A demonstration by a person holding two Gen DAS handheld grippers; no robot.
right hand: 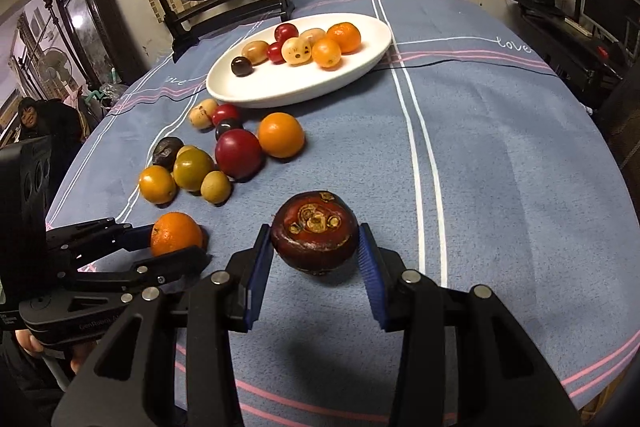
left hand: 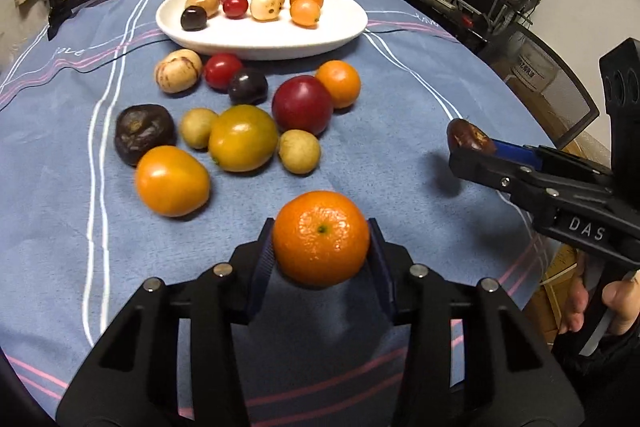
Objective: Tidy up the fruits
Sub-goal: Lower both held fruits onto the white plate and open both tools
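Left wrist view: your left hand-held gripper [left hand: 321,247] grips a mandarin [left hand: 321,238] above the tabletop [left hand: 420,115]. Right wrist view: your right hand-held gripper [right hand: 314,247] clamps a dark mangosteen [right hand: 315,231]; both are in the carrying step, so next bring each to the white plate [right hand: 360,67] and release it beside its like.

— How many fruits do we count on the white plate [left hand: 340,35]?
— Seven there. In front of the plate, ten loose on the cloth [left hand: 400,147], plus two held fruits.
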